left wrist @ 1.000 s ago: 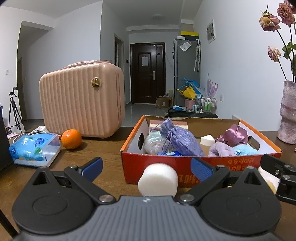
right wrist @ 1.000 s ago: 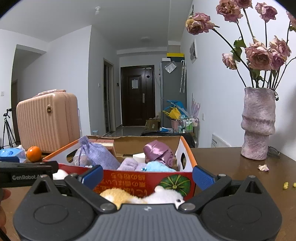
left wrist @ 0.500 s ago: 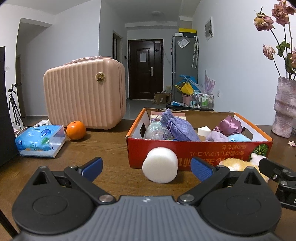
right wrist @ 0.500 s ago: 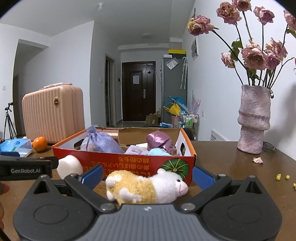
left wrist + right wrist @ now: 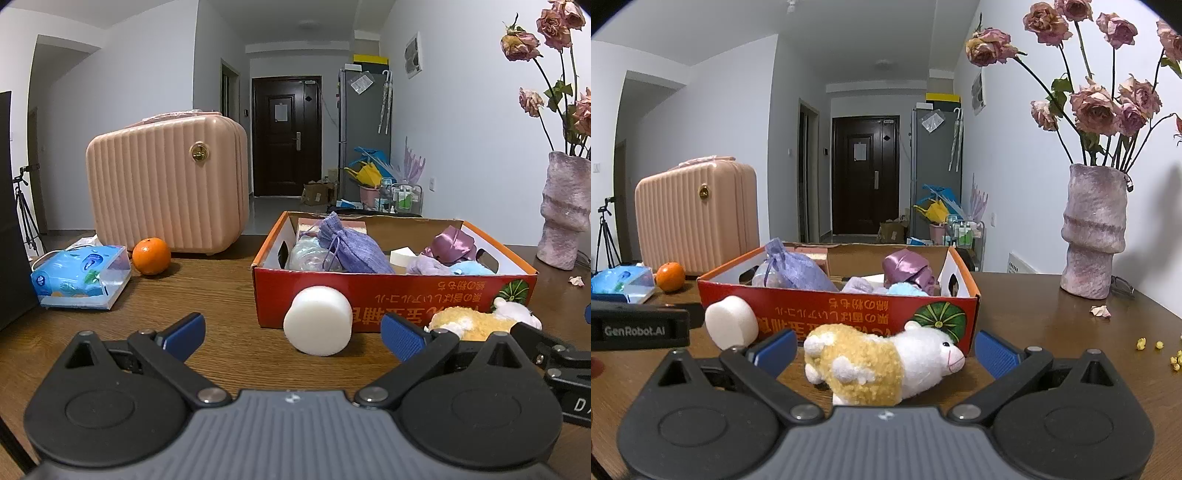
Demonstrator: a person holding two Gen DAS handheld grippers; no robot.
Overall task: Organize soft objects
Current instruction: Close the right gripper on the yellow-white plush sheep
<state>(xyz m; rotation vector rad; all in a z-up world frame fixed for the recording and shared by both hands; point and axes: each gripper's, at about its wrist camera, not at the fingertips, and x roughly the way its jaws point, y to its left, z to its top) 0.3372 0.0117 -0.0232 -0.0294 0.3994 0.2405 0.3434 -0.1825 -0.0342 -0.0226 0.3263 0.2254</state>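
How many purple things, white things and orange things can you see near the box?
Purple: 3, the pouch, satin bundle and lilac fluff.
White: 2, the foam roll and wedge.
Orange: 1, the fruit.
Total: 6.

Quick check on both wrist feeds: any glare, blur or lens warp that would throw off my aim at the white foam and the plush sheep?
Left wrist: white foam cylinder sharp, evenly lit, no glare; walls bow toward the edges. Right wrist: plush sheep crisp between the open right gripper fingers; dark vignette in the corners, faint sheen on the table.
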